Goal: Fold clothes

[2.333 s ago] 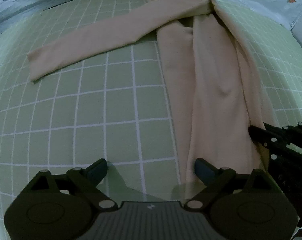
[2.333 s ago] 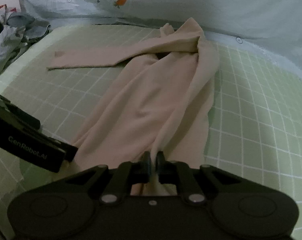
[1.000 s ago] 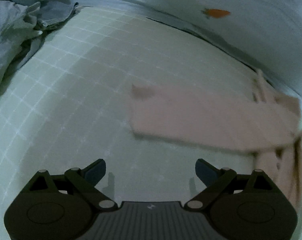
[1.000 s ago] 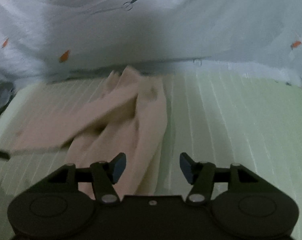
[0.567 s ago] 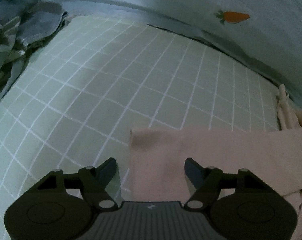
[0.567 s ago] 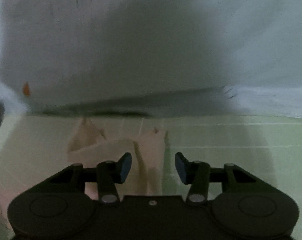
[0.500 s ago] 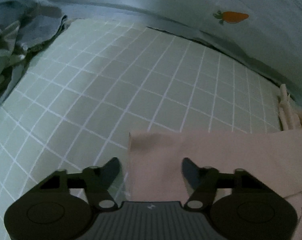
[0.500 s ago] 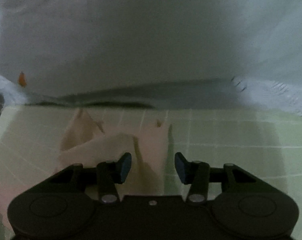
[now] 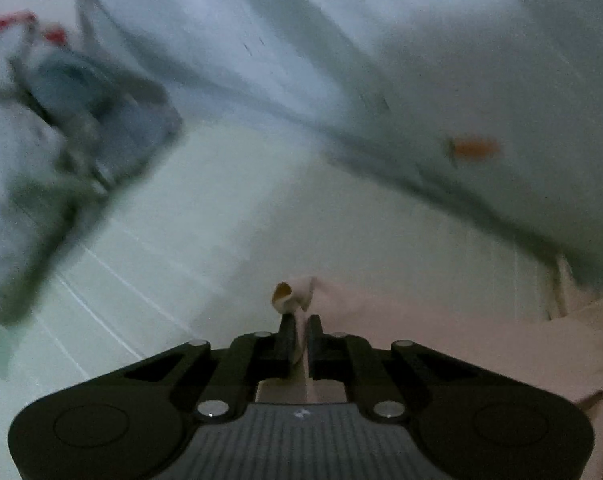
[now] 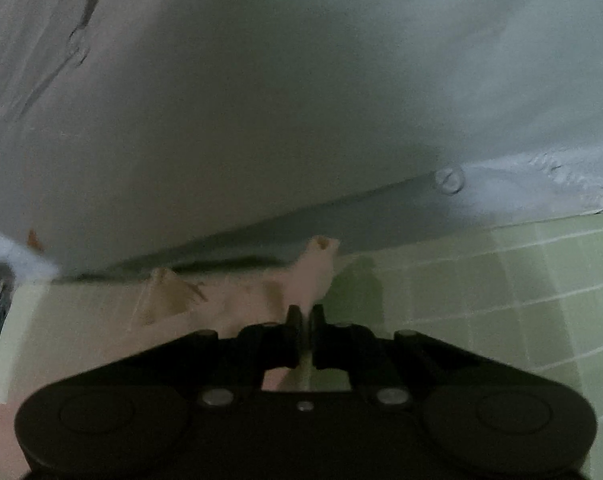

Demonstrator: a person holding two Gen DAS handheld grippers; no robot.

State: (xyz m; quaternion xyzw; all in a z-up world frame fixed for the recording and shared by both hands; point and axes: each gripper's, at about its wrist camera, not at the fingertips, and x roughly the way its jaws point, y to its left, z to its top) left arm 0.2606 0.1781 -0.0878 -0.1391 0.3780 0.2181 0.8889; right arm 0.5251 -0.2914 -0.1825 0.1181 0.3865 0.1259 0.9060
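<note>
Each hand-held gripper, left (image 9: 298, 326) and right (image 10: 306, 316), pinches the beige garment (image 9: 441, 332) between its fingertips.

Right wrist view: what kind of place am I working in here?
Probably a bedroom: the beige garment lies on a green checked sheet, with pale blue carrot-print bedding behind and a heap of laundry at one side.

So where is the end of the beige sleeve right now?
In the left wrist view, the sleeve end is pinched in the left gripper, low centre, above the green checked mat.
</note>
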